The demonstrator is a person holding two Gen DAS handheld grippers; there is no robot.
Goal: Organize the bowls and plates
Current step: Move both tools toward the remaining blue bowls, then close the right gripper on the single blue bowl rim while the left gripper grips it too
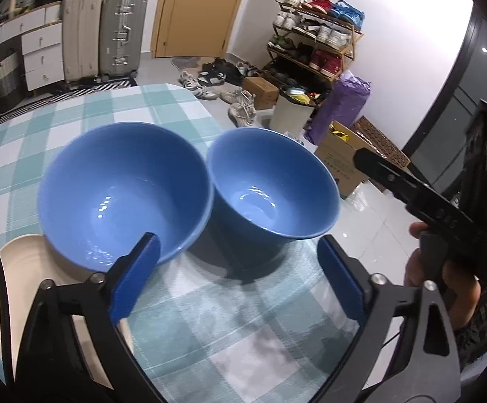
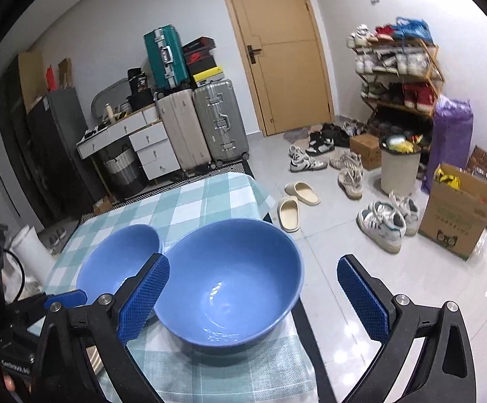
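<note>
Two blue bowls stand side by side on the checked tablecloth. In the left wrist view the left bowl sits on a cream plate and the right bowl stands on the cloth. My left gripper is open and empty, just in front of the gap between the bowls, its left finger over the left bowl's near rim. In the right wrist view my right gripper is open and empty around the nearer bowl; the other bowl is behind its left finger. The right gripper also shows in the left wrist view.
The table's right edge runs just right of the nearer bowl, with tiled floor beyond. On the floor are shoes, slippers, a cardboard box, a bin, a shoe rack and suitcases.
</note>
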